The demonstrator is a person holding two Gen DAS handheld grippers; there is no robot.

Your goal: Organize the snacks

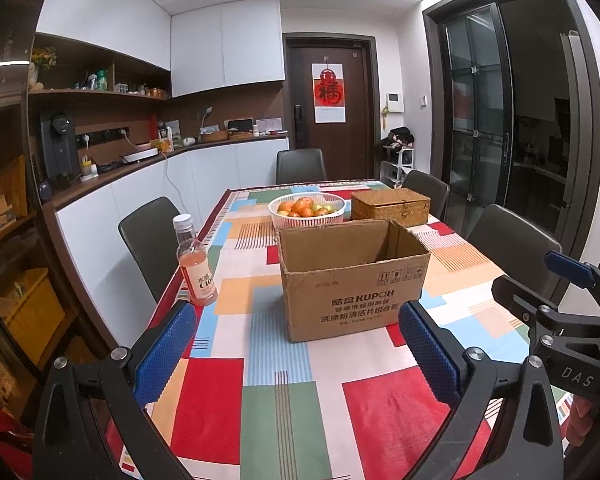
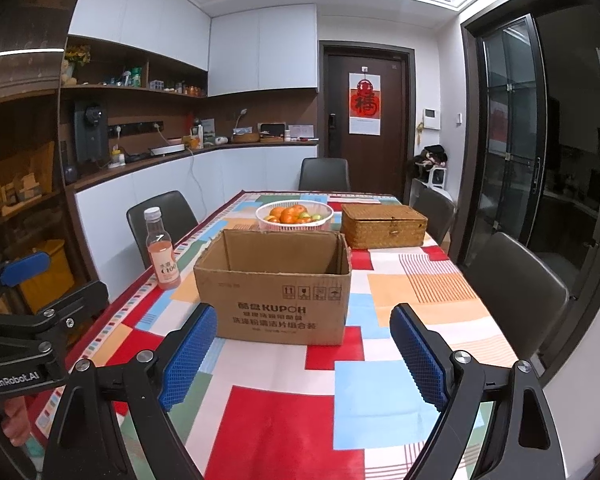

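Observation:
An open brown cardboard box (image 1: 352, 276) (image 2: 274, 288) stands on the table with the colourful checked cloth (image 1: 276, 400) (image 2: 284, 408). A bottle of pink drink (image 1: 194, 264) (image 2: 162, 254) with a white cap stands upright to the box's left, near the table's left edge. My left gripper (image 1: 296, 344) is open and empty, held above the near part of the table, short of the box. My right gripper (image 2: 304, 348) is open and empty, also short of the box. Each gripper shows at the edge of the other's view.
A white basket of oranges and other fruit (image 1: 307, 209) (image 2: 294, 215) stands behind the box. A closed woven box (image 1: 390, 205) (image 2: 384, 220) sits to its right. Dark chairs (image 1: 150, 240) (image 2: 516, 288) stand around the table. A counter (image 1: 148, 160) runs along the left wall.

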